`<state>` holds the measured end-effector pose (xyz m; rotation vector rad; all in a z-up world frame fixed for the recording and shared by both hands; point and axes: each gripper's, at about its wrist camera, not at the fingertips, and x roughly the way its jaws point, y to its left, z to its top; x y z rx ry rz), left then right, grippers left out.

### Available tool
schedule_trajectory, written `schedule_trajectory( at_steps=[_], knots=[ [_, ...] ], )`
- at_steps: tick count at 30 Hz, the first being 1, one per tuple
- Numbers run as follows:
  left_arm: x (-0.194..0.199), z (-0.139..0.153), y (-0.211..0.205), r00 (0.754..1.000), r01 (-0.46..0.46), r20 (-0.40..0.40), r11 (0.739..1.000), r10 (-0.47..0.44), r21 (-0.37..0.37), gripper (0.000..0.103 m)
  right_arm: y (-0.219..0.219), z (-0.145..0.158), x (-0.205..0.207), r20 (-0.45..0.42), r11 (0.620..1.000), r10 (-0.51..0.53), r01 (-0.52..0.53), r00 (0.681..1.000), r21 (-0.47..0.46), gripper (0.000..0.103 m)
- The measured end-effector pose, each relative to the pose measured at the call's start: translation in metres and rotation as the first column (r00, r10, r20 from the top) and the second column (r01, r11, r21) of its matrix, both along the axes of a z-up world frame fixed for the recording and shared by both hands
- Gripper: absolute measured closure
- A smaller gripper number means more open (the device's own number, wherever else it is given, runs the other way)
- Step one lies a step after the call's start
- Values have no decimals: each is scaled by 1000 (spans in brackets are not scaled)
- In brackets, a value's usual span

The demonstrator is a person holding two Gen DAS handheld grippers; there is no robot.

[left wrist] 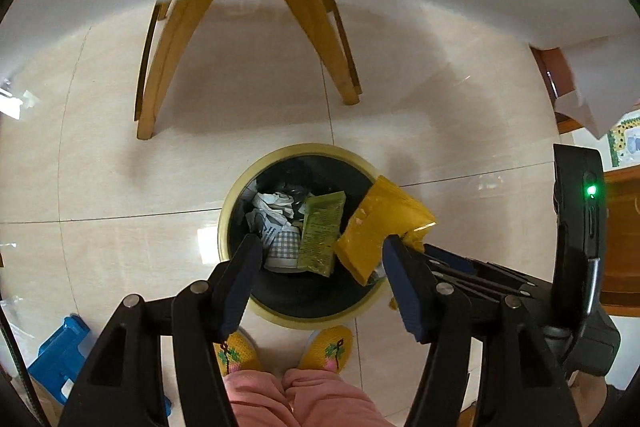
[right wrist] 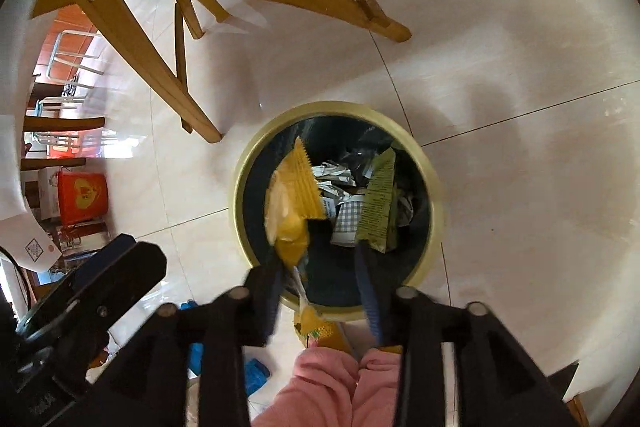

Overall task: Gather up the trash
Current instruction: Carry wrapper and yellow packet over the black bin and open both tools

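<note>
Hovered over the bin (left wrist: pixel 240 187), left gripper (left wrist: pixel 320 251) spread wide, gripping nothing; green packet (left wrist: pixel 322 233) and crumpled paper (left wrist: pixel 272 205) lay inside; yellow packet (right wrist: pixel 294 203) hung over the rim beside the right gripper (right wrist: pixel 320 267), fingers apart, grip impossible to tell

Below your two grippers the bin (left wrist: pixel 236 195) stands on the floor (left wrist: pixel 460 131), with your feet (left wrist: pixel 326 347) just beside its rim at 6 o'clock and the chair legs (left wrist: pixel 160 67) well apart from it toward 11 and 12 o'clock. Inside it the flat packet (left wrist: pixel 320 231) leans at the centre, the crumpled paper (left wrist: pixel 272 207) lies at its 9 o'clock, and the snack bag (left wrist: pixel 380 223) sits over the rim at 3 o'clock. The box (left wrist: pixel 60 355) lies on the floor at 8 o'clock.
</note>
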<state>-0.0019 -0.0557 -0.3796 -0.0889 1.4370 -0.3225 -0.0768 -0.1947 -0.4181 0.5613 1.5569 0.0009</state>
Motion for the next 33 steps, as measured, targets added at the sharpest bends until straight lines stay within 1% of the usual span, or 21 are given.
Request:
schedule_trajectory(
  at_steps=[1,2,5,10,13,16,19,24,28,29,33],
  knots=[
    [-1,6,0,1000,4,5,1000,-4,3,42,0,3,1,4,1000,2,-2,1000,-4,44],
    [-1,9,0,1000,7,5,1000,-7,7,42,1,9,0,11,1000,3,-3,1000,-9,43],
    [-5,24,3,1000,6,6,1000,-6,13,42,2,21,1,21,1000,1,-1,1000,4,43],
    [-13,57,14,1000,-17,26,1000,16,23,42,2,47,-2,23,1000,2,-2,1000,-6,43],
    [-16,71,21,999,-28,25,999,28,16,42,4,60,-4,32,1000,8,-8,999,-14,43],
    [-21,80,24,999,-16,31,1000,15,18,42,5,67,-4,40,1000,21,-20,999,-21,43],
    [-24,78,23,999,0,35,1000,-1,31,42,5,64,-5,38,999,26,-25,999,-30,43],
    [-22,62,20,1000,7,8,999,-7,43,42,7,61,-6,42,998,47,-45,998,-42,43],
    [-20,55,16,1000,8,7,1000,-8,29,42,7,62,-9,58,998,48,-46,997,-45,34],
    [-19,54,16,1000,7,8,1000,-7,28,42,7,63,-10,63,998,51,-48,997,-50,33],
    [-15,51,14,1000,13,9,1000,-14,24,42,4,64,-13,78,999,37,-36,996,-21,33]
  ],
)
